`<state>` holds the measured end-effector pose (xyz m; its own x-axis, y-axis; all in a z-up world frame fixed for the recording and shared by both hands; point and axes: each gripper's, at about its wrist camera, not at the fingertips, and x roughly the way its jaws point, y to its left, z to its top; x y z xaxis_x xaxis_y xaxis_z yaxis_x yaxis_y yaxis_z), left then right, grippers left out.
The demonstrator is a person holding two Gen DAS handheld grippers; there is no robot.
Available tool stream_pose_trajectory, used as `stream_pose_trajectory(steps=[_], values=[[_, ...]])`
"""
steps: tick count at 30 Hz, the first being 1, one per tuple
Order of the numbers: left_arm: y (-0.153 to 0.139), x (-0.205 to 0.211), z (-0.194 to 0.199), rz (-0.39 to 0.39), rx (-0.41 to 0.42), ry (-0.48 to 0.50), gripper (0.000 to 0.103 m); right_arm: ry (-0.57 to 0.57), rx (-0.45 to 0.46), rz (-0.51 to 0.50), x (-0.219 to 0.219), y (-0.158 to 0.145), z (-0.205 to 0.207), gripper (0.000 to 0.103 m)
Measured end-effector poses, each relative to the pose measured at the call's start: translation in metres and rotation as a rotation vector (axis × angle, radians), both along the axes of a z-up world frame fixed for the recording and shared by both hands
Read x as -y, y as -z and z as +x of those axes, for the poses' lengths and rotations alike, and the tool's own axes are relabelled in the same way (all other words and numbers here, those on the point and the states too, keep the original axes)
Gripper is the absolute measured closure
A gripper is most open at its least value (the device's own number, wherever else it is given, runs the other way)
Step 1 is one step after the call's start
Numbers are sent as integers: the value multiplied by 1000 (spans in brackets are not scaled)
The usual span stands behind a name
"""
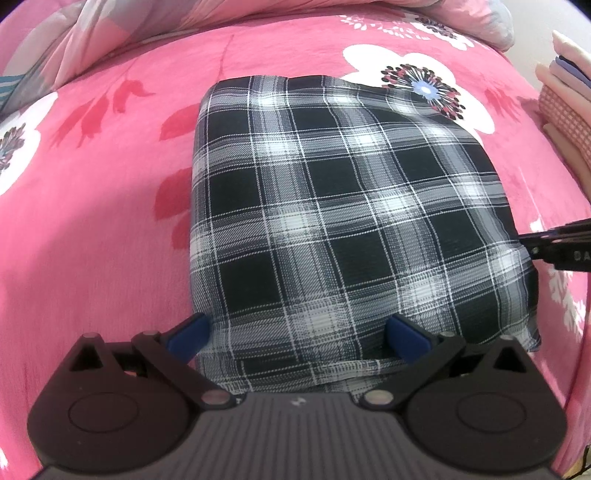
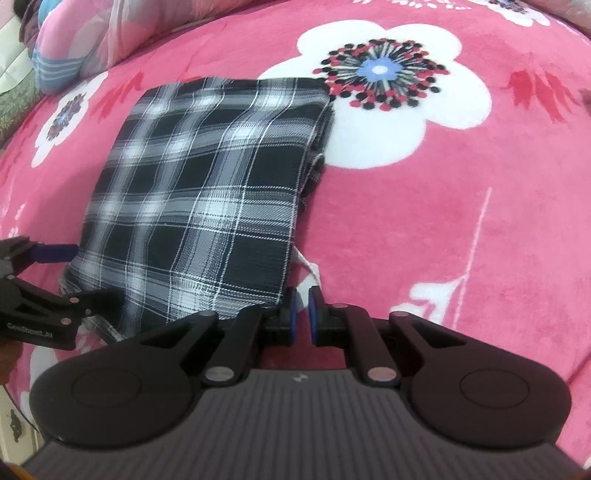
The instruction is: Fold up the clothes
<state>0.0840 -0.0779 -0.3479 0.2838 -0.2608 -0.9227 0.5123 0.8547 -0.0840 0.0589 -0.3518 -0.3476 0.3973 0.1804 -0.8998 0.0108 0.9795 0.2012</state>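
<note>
Writing: white lettering on the black body of the left gripper point(image 2: 55, 273) at the lower left of the right wrist view, seemingly "GenRobot.AI", blurred; letters "DA" or similar, cut off by the frame edge, on the right gripper point(image 1: 554, 243) at the right edge of the left wrist view.

Plaid garment point(image 1: 343, 229): black, grey and white check, folded to a rough rectangle, lying flat in the centre of the left wrist view; in the right wrist view point(image 2: 207, 199) at centre left, layered edges stacked along its right side.

Left jaws: spread wide, blue pads point(image 1: 192, 330) set on either side of the garment's near edge, cloth lying between them, nothing clamped. Left gripper point(image 1: 297, 330) at the bottom of its own frame.

Right jaws: nearly closed, blue pads point(image 2: 313, 314) with a narrow gap; a white strip of cloth point(image 2: 310, 275) from the garment's near right corner leads into that gap; actual pinch cannot be told. Right gripper point(image 2: 301, 314) at bottom centre of its own frame.

Bed cover point(image 1: 92, 221): pink fleece with white flowers and red leaf prints, under the garment.

Flower print point(image 2: 384, 74): large, white, with blue centre and red and black dots, upper right of the right wrist view, just beside the garment's far corner.

Quilt point(image 1: 103, 33): pink and grey, bunched at the upper left.

Folded stack point(image 1: 565, 103): pale fabrics, right edge of the left wrist view.
</note>
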Motion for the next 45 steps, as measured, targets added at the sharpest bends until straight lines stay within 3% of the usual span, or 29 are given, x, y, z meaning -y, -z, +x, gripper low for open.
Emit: stream_pose_trajectory(steps=[4, 8, 10, 14, 21, 33, 41, 45], values=[[0, 0, 0, 0, -3, -3, 0, 66, 22, -2, 12, -12, -5, 95], [-1, 1, 1, -2, -12, -17, 0, 106, 36, 14, 19, -21, 1, 76], [-1, 0, 1, -4, -16, -15, 0, 126, 42, 22, 23, -26, 4, 75], [0, -2, 3, -4, -23, -11, 0, 166, 56, 38, 30, -35, 9, 51], [1, -2, 3, -1, -28, -15, 0, 244, 47, 93, 38, -38, 12, 23], [3, -6, 4, 0, -26, -21, 0, 276, 79, 76, 36, -41, 10, 10], [3, -6, 6, -2, -36, -46, 0, 288, 61, -29, 28, -35, 11, 9], [3, -5, 6, -1, -39, -65, 0, 309, 77, -23, 28, -35, 7, 8]])
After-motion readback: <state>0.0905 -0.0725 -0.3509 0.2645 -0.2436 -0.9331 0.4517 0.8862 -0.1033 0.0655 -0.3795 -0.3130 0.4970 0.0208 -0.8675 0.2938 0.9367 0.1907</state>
